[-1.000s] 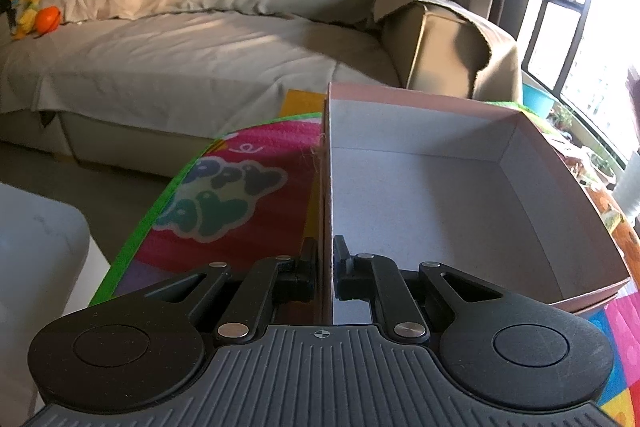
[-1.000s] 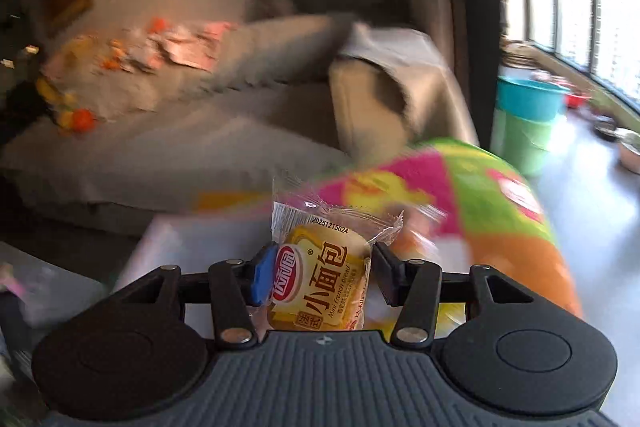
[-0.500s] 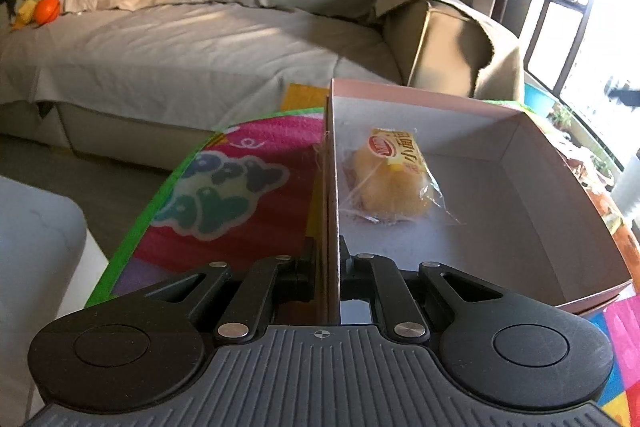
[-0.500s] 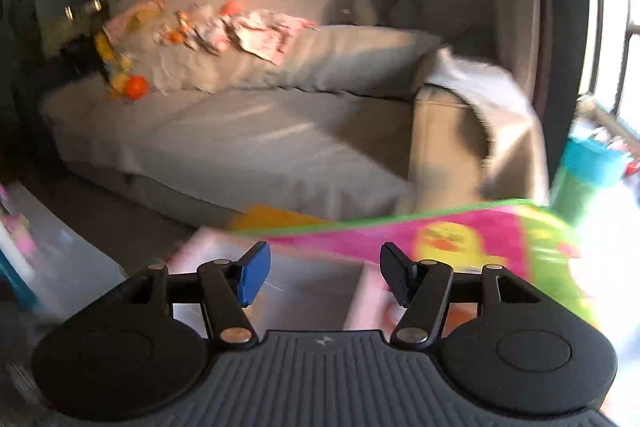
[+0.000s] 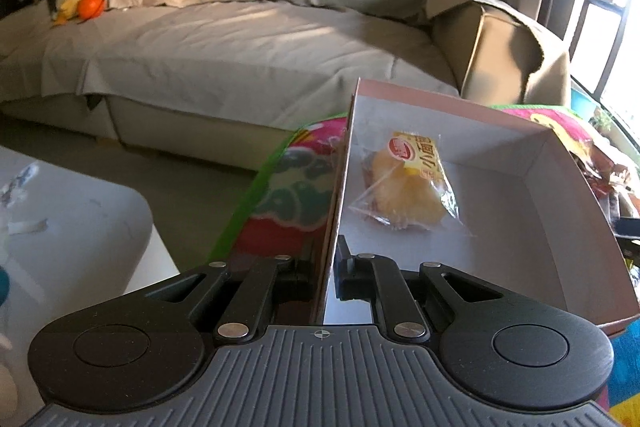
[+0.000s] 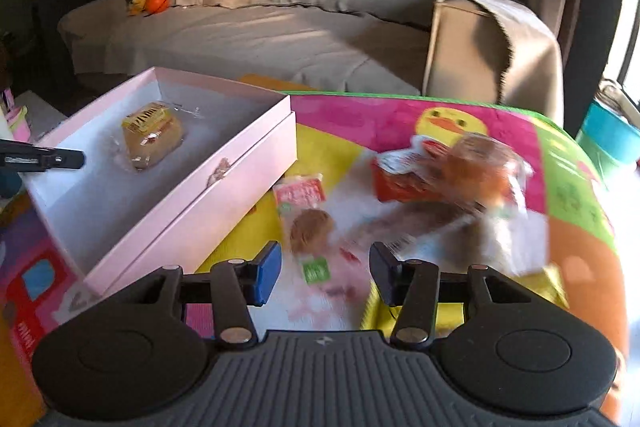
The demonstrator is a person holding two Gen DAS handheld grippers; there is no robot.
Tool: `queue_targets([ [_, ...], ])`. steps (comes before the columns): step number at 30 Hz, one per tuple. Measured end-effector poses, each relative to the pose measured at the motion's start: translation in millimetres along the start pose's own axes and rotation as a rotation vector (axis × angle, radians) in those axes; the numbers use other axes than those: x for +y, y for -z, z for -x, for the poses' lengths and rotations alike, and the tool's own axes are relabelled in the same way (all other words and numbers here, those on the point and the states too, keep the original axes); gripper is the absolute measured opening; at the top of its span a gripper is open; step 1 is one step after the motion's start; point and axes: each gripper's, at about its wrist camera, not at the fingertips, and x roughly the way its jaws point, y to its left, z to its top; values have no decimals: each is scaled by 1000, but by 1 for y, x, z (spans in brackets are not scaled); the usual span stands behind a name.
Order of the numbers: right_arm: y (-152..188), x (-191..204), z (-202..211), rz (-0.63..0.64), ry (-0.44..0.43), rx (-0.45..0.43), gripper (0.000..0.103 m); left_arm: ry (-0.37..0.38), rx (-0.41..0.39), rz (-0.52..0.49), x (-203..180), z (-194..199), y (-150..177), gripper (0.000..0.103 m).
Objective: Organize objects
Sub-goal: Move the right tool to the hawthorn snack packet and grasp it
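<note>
At 12 o'clock of the half-open, closing, empty right gripper [image 6: 323, 273], a pink-wrapped snack [image 6: 310, 223] is awaiting pickup while the shut left gripper [image 5: 325, 269] is pinching the box [image 5: 576, 227] wall.

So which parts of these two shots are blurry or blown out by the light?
Left wrist view: mostly sharp, the bun packet in the pink box crisp; the window at the right edge is blown out, and straight lines bow from the fisheye. Right wrist view: the snack packets on the play mat are motion-smeared, glare whitens the right edge, the left side is dim.
</note>
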Motion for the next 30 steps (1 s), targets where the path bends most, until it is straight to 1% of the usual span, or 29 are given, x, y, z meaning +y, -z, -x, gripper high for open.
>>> queue_targets([
  [1,-1,1,-10,-18,-11,13,49,0,0,-5,0,0,0,11],
  [2,-1,-1,-16,-42,-15,22,46,4,0,-9,0,1,0,11],
  [5,7,3,-5,-57,-13,25,35,15,-1,-22,-2,1,0,11],
  [8,21,-1,8,-80,26,40,35,28,-11,-57,-13,-1,2,11],
  [11,46,-16,34,-176,43,64,34,47,-19,-86,-30,-4,3,12],
  [15,78,-29,69,-261,143,65,34,112,-20,-91,-58,-12,3,12],
  [17,89,-37,82,-305,192,64,34,117,-17,-85,-72,-17,4,12],
  [18,94,-40,87,-326,198,66,35,112,-12,-74,-77,-20,5,12],
  [19,98,-42,90,-338,195,66,35,107,-10,-64,-81,-21,6,12],
  [22,101,-41,106,-348,143,46,37,105,-14,-53,-86,-19,10,14],
  [23,99,-41,109,-346,128,34,40,110,-13,-49,-85,-18,11,14],
  [24,95,-42,112,-347,116,18,45,119,-11,-42,-83,-17,13,14],
  [26,86,-44,120,-345,136,-34,52,135,-5,-27,-80,-15,14,14],
  [27,81,-44,120,-345,154,-42,54,141,-5,-22,-78,-14,16,14],
  [30,74,-50,115,-350,217,-40,54,145,-11,-23,-78,-13,17,14],
])
